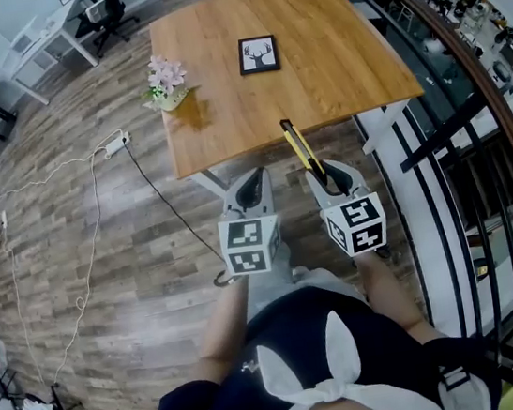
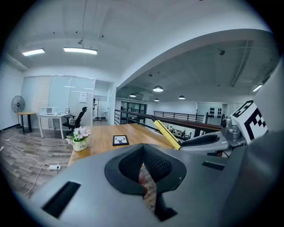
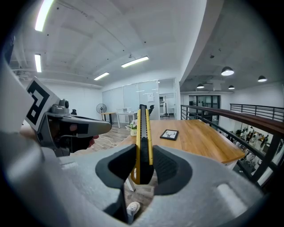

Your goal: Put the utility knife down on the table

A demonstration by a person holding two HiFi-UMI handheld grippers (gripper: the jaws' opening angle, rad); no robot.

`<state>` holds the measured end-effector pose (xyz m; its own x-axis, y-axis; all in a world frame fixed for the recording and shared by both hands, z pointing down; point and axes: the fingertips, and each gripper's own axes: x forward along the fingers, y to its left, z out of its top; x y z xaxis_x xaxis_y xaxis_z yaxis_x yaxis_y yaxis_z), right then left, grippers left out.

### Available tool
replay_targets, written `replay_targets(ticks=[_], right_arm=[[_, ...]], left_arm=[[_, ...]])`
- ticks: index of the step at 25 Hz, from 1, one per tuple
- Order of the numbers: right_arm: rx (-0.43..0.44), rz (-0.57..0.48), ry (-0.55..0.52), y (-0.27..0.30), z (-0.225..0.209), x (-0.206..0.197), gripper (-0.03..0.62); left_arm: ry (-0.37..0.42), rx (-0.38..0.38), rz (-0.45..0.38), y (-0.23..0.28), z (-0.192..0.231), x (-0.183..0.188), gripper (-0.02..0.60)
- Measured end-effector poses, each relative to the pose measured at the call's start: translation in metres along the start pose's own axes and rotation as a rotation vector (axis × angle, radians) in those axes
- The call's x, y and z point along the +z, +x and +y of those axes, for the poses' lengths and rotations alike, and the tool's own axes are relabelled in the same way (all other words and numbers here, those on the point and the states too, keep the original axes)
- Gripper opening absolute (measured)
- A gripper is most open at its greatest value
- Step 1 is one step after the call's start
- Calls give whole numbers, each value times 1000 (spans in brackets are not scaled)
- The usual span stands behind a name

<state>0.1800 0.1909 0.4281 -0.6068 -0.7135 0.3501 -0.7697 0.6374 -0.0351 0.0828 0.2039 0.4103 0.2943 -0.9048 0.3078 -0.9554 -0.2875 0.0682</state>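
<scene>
Smooth wood table (image 1: pixel 330 56), yellow plastic utility knife (image 1: pixel 303 152), matt grey plank floor (image 1: pixel 103 259).

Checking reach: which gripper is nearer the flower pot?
Left. The left gripper is short of the table edge, nearer the flower pot; the right gripper, holding the utility knife, is farther right.

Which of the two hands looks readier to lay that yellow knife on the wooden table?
Right. The right gripper is clamped on the utility knife, which points at the table; the left gripper is shut and empty.
</scene>
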Motion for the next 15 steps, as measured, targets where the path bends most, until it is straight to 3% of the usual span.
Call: replay_targets(ticks=[15], right_arm=[[-60,67,16,96,-39,20,117]], left_arm=[[-34,-74,17,94,63,19,8]])
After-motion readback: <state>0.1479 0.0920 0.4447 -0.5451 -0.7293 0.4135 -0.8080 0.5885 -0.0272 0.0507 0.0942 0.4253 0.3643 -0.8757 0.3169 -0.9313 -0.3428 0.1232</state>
